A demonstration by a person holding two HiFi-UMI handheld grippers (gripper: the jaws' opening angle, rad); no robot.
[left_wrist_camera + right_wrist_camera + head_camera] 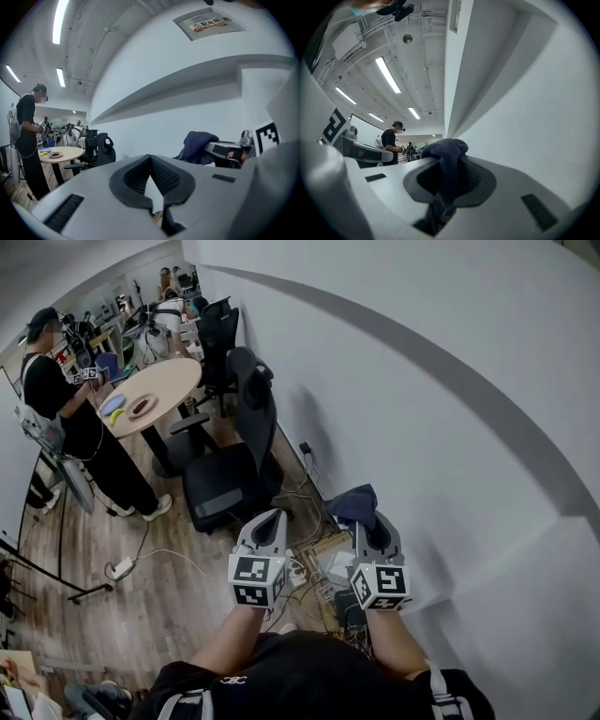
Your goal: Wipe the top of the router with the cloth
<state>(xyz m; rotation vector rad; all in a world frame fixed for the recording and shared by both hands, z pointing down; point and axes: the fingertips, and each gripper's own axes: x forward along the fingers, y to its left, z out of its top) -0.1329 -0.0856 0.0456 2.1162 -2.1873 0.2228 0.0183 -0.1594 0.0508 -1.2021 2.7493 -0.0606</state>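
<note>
The dark blue cloth (354,504) is pinched in the right gripper (373,521), bunched up and spilling past the jaw tips toward the white wall (441,427). The right gripper view shows this closely: the cloth (446,152) fills the gap between the black pads of the right gripper (450,174) and a fold of it rises above them. The left gripper (270,517) is just beside the right one at the same height. In its own view the left gripper (151,160) has its jaws pressed together at the tips with nothing between them, and the cloth (197,146) hangs off to its right. Only the head view shows the floor below both grippers, where a tangle of cables (314,573) lies along the foot of the wall; the router cannot be picked out there with certainty. The wall is close on the right gripper's outer side. Ahead of the left gripper stands a black office chair (230,474). Well beyond that are a round table (155,390) and a standing person (56,399), with open wood floor to the left.
</note>
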